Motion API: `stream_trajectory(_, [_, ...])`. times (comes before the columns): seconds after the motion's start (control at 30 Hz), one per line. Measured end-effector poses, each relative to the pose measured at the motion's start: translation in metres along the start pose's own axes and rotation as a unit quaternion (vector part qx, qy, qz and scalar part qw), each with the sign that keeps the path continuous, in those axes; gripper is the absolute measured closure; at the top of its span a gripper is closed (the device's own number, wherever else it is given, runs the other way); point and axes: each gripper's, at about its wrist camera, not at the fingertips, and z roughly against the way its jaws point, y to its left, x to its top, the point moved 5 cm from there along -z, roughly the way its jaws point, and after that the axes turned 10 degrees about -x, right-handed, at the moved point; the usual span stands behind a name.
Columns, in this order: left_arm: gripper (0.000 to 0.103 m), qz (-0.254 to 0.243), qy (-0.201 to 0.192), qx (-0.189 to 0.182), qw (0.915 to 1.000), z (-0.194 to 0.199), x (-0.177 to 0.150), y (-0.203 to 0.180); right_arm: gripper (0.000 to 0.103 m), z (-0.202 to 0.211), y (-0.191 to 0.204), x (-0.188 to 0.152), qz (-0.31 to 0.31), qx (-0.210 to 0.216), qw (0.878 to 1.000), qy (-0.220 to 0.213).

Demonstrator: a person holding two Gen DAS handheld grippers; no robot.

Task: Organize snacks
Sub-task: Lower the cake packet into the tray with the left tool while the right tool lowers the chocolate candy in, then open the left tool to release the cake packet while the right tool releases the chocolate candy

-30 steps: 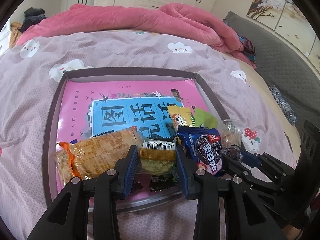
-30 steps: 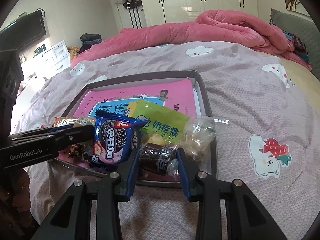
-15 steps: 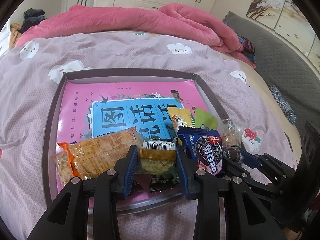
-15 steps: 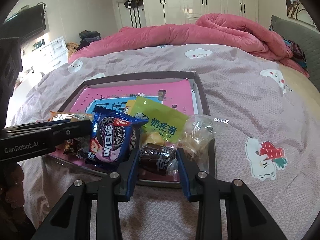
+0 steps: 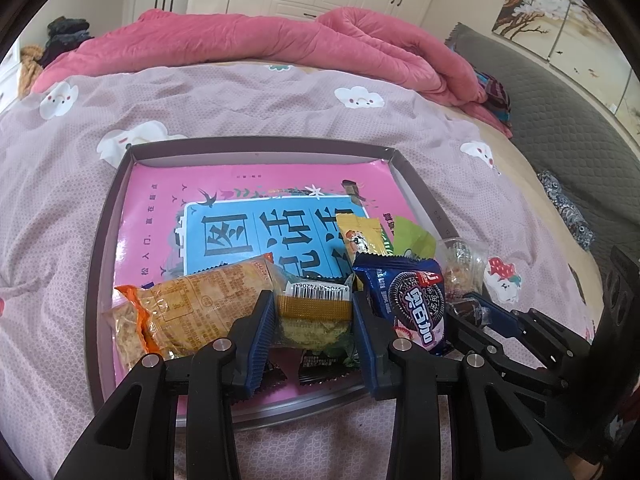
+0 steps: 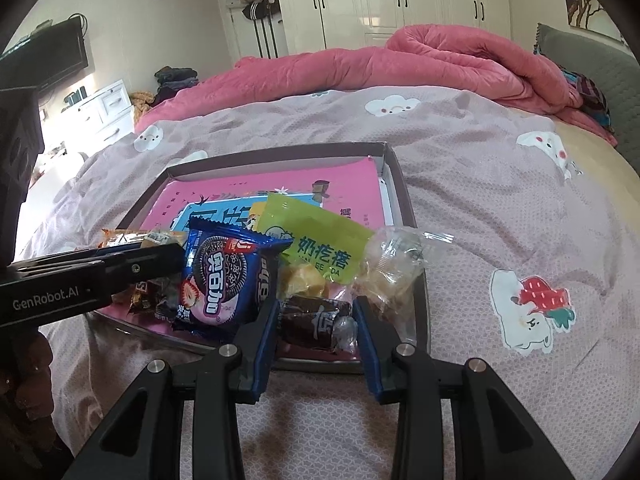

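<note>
Because both picks start from the grey-rimmed tray (image 5: pixel 105 240), my left claw (image 5: pixel 313 326) pinches the gold-banded clear-wrapped cake (image 5: pixel 314 318) at six o'clock; my right claw (image 6: pixel 316 322) clamps the dark-brown wrapped roll (image 6: pixel 316 320).

Pink blanket (image 5: pixel 248 40) — blue cookie packet (image 5: pixel 404 296)

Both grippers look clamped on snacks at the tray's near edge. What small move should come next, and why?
Probably lift both straight up a little. The left gripper pinches the gold-banded snack and the right gripper the dark brown snack, each wedged among neighbours like the blue cookie pack in the tray.
</note>
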Motion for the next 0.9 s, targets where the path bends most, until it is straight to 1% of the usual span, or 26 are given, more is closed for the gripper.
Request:
stream_trajectory(0.53, [0.061, 0.000, -0.001, -0.005, 1.0000, 0.004, 0.000, -0.001, 0.065, 0.005, -0.009, -0.002, -0.021, 0.000, 1.000, 0.003])
stream_trajectory(0.9, [0.055, 0.000, -0.009, -0.003, 1.0000, 0.010, 0.002, 0.000, 0.065, 0.012, -0.016, -0.001, -0.044, 0.005, 0.999, -0.002])
